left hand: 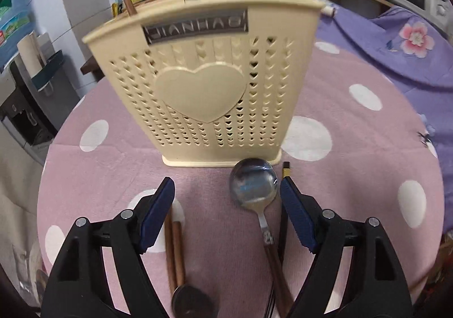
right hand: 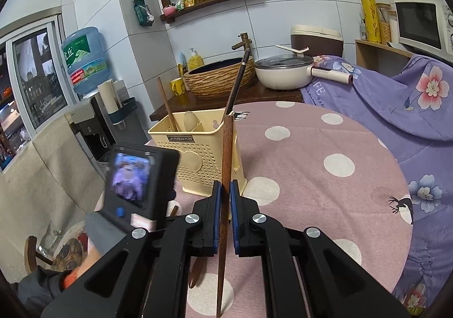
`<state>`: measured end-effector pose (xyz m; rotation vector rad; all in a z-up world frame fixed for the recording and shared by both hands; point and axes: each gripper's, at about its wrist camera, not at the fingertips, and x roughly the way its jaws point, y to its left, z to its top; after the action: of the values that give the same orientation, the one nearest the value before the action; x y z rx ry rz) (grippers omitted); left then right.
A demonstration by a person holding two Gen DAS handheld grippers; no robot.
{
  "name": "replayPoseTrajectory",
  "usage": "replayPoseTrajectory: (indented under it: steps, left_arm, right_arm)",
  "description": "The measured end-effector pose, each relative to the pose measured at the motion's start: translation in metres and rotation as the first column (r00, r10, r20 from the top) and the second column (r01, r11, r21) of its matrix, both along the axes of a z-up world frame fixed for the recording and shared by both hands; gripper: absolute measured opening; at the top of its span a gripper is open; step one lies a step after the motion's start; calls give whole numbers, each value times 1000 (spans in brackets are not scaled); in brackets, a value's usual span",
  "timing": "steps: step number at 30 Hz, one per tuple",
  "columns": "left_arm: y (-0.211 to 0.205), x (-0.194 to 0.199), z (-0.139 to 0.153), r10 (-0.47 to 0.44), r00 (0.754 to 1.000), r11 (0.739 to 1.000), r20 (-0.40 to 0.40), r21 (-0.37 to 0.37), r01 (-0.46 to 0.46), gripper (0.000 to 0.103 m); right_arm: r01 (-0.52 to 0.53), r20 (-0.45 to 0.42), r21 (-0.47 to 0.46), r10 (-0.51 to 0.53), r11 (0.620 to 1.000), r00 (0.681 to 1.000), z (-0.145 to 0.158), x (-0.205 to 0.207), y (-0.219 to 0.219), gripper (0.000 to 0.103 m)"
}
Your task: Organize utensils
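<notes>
A cream perforated utensil holder (left hand: 203,85) with a heart on its front stands on the pink dotted tablecloth (left hand: 354,148). My left gripper (left hand: 226,190) is open and hangs low over the cloth just in front of it. A metal spoon (left hand: 253,184) with a brown handle lies between the jaws, close to the right finger. Brown sticks (left hand: 174,250) lie by the left finger and a black chopstick (left hand: 286,169) lies beyond the right one. My right gripper (right hand: 225,193) is shut on a brown chopstick (right hand: 226,153), held upright beside the holder (right hand: 195,153). A brown stick (right hand: 167,108) and a dark handle (right hand: 236,85) stick out of the holder.
Behind the table stand a wicker-look sink bowl (right hand: 220,77), a white lidded pan (right hand: 283,71) and a microwave (right hand: 421,26). A purple floral cloth (right hand: 396,97) covers the right side. A water dispenser (right hand: 85,60) stands on the left. A round metal piece (left hand: 192,301) lies under the left gripper.
</notes>
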<state>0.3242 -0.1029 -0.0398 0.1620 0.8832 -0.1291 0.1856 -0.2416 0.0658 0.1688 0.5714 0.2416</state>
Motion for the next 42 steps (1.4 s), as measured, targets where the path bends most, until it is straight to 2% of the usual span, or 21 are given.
replayPoseTrajectory:
  steps: [6, 9, 13, 18, 21, 24, 26, 30, 35, 39, 42]
  left_arm:
    - [-13, 16, -15, 34, 999, 999, -8, 20, -34, 76]
    - [-16, 23, -24, 40, 999, 999, -32, 39, -38, 68]
    - [-16, 28, -30, 45, 997, 999, -55, 30, -43, 67]
    - [-19, 30, -34, 24, 994, 1000, -102, 14, -22, 65]
    - [-22, 26, -33, 7, 996, 1000, -87, 31, -4, 63]
    - [-22, 24, -32, -6, 995, 1000, -100, -4, 6, 54]
    - [-25, 22, -31, -16, 994, 1000, -106, 8, 16, 52]
    - [-26, 19, -30, -6, 993, 1000, -115, 29, 9, 53]
    - [-18, 14, -31, 26, 992, 999, -122, 41, -21, 64]
    - [-15, 7, -33, 45, 993, 999, -110, 32, -42, 64]
    - [-22, -1, -33, 24, 994, 999, -109, 27, -21, 50]
  right_arm:
    - [-13, 9, 1, 13, 1000, 1000, 0, -1, -1, 7]
    - [-19, 8, 9, 19, 1000, 1000, 0, 0, -1, 7]
    - [-19, 7, 12, 19, 1000, 1000, 0, 0, -1, 7]
    - [-18, -1, 15, 18, 1000, 1000, -1, 1, 0, 7]
    - [-20, -15, 20, 20, 1000, 1000, -3, 3, 1, 7]
    - [-12, -22, 23, 12, 1000, 1000, -6, 5, -1, 7]
    - [-10, -25, 21, 10, 1000, 1000, -7, 5, -1, 7]
    - [-10, -19, 19, 10, 1000, 1000, -6, 5, -1, 7]
    - [-10, -14, 13, 11, 1000, 1000, -6, 3, 1, 7]
    - [-12, -16, 13, 12, 1000, 1000, -6, 2, 3, 7]
    - [-9, -18, 13, 10, 1000, 1000, -6, 2, 2, 7]
